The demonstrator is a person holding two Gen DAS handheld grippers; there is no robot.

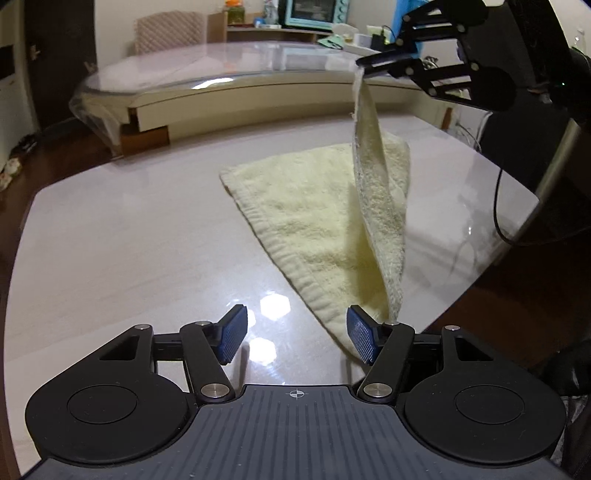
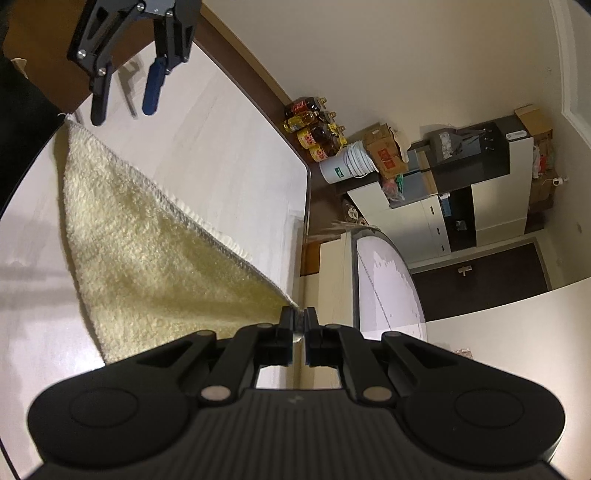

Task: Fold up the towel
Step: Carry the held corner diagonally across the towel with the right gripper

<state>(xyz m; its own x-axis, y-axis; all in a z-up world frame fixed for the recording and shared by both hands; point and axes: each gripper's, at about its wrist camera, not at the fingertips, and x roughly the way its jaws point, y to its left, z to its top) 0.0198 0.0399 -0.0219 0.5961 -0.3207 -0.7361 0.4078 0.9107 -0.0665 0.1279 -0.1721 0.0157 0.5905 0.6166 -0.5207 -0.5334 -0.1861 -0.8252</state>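
A pale yellow towel [image 1: 325, 206] is spread on a glossy white table [image 1: 129, 229], one corner lifted high above it. That corner is pinched by the right gripper [image 2: 300, 320], its jaws pressed together. The left gripper [image 1: 297, 334] is held spread just beside the towel's near corner. Beyond the table, a second table [image 1: 221, 85] and a teal oven [image 1: 314, 13] are seen; oil bottles [image 2: 314, 125] are ranged along a wall.
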